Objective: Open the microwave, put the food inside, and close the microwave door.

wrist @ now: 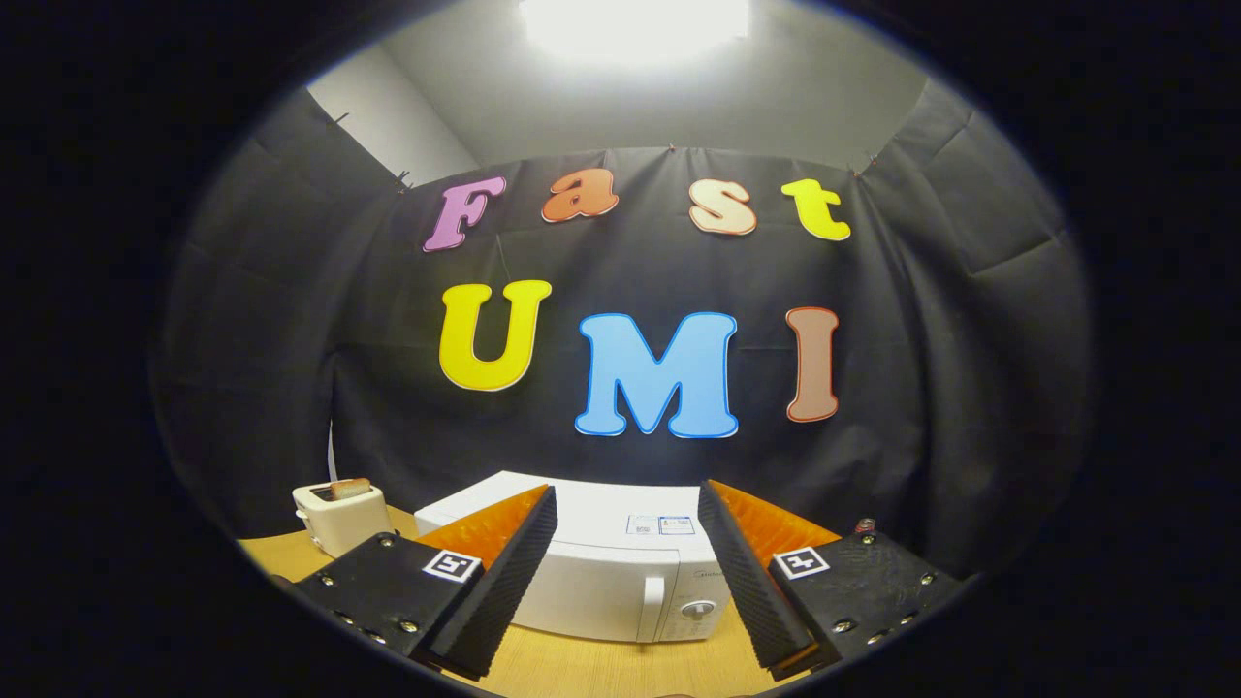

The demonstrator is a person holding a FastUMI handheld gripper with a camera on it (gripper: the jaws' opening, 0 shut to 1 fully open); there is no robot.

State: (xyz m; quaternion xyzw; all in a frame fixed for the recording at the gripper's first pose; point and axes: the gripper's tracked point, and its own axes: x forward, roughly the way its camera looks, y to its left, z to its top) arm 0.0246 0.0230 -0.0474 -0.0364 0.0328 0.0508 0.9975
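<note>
A white microwave [611, 572] stands on the wooden table straight ahead of my fingers, its door shut, with a vertical white handle [654, 606] and a round knob [696, 611] on its right side. My gripper [628, 548] is open, and the microwave's front shows through the wide gap between the two black ridged fingers, with nothing between them. The left finger [504, 572] and the right finger [742, 572] hang above the table, some way short of the microwave. A slice of toast [341, 490] sticks out of a white toaster to the left.
The cream-white toaster [334, 519] sits on the wooden table [601, 664] left of the microwave, beyond the left finger. Black cloth walls close the booth behind and on both sides. A strip of bare table lies between the fingers and the microwave.
</note>
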